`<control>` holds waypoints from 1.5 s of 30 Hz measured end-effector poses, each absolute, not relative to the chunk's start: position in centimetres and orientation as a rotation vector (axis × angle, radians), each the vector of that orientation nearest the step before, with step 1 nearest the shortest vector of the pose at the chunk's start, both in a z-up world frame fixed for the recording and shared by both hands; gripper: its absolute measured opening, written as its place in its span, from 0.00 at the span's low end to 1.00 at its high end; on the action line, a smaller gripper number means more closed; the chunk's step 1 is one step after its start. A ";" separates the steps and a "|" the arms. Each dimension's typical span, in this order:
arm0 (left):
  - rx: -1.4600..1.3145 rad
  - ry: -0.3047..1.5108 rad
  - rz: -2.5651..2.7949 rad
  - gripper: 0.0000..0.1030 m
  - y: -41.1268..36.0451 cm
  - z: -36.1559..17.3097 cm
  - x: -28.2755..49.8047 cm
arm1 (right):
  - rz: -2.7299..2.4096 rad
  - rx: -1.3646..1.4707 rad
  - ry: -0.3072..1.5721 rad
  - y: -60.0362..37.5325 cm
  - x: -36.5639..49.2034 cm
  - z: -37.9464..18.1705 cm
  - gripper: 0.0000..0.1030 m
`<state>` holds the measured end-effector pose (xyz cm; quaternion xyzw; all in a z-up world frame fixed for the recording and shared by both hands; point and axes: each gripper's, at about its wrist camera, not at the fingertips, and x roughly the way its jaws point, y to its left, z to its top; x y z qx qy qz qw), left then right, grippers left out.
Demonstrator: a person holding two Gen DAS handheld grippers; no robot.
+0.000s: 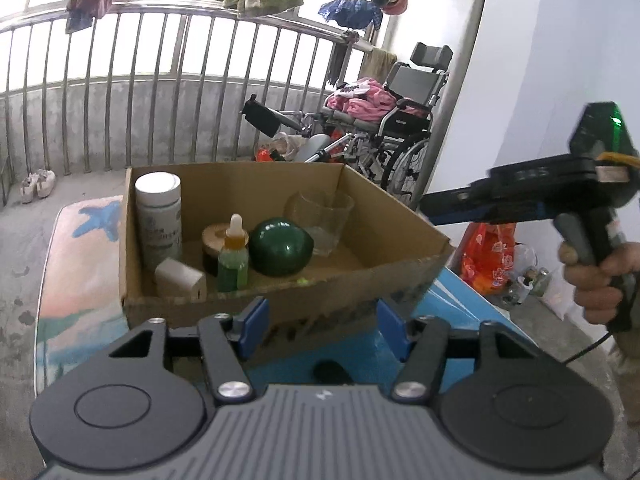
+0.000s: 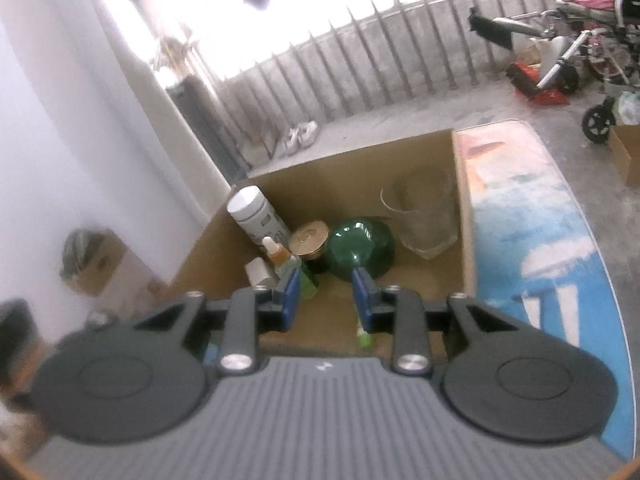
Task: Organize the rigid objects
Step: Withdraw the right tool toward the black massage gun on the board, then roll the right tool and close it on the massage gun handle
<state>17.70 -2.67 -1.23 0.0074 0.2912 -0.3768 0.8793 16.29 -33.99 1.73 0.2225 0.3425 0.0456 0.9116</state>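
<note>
Cardboard box on the painted surface, filled with rigid objects.

The left gripper is held before the box's near wall, its fingers parted with nothing between them. The right gripper is poised over the box, fingers released and empty. Inside the box are seen a white canister, a dropper bottle, a round wooden-lidded jar, a green ball, a clear glass and a small grey block.
</note>
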 end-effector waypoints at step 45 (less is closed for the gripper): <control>0.199 0.874 -0.655 0.28 -4.6 -9.9 18.0 | 0.153 0.730 1.014 -23.8 16.1 -10.1 0.40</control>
